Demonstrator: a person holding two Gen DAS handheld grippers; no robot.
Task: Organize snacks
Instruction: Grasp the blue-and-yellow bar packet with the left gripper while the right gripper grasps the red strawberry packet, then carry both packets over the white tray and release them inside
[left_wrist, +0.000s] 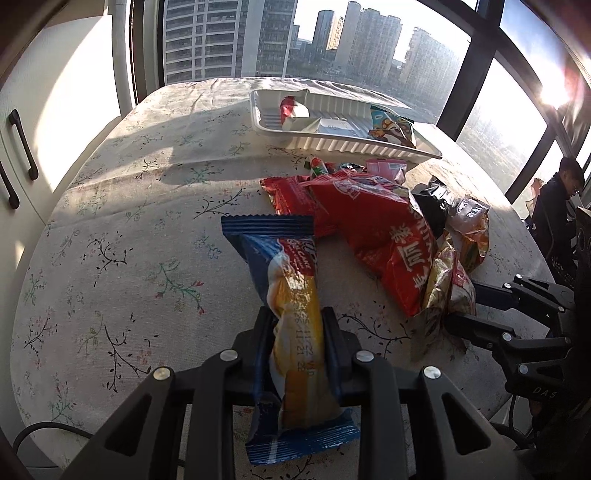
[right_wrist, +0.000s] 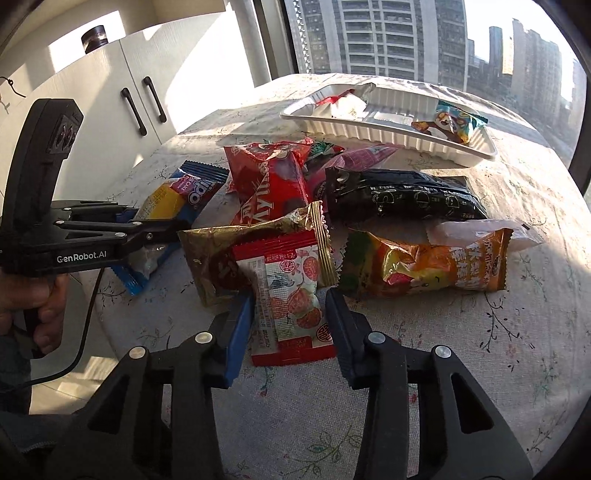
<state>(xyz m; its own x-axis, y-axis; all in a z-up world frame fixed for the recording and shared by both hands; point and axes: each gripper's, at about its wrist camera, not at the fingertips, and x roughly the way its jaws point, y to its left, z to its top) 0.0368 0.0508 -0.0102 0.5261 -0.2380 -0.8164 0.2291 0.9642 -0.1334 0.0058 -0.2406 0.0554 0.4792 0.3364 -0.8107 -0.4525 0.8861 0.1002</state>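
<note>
My left gripper is clamped on a blue-and-yellow cake wrapper, held just above the floral tablecloth. My right gripper stands open, its fingers either side of a red-and-white snack packet lying against the heap of loose snacks, not yet pinching it. Beyond the heap, the white ribbed tray already holds a teal cartoon packet and a white-and-red one.

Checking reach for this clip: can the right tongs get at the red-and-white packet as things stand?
Probably yes: the right tongs are open and already straddle the red-and-white packet, which lies on top of the gold packet with nothing over it.
</note>
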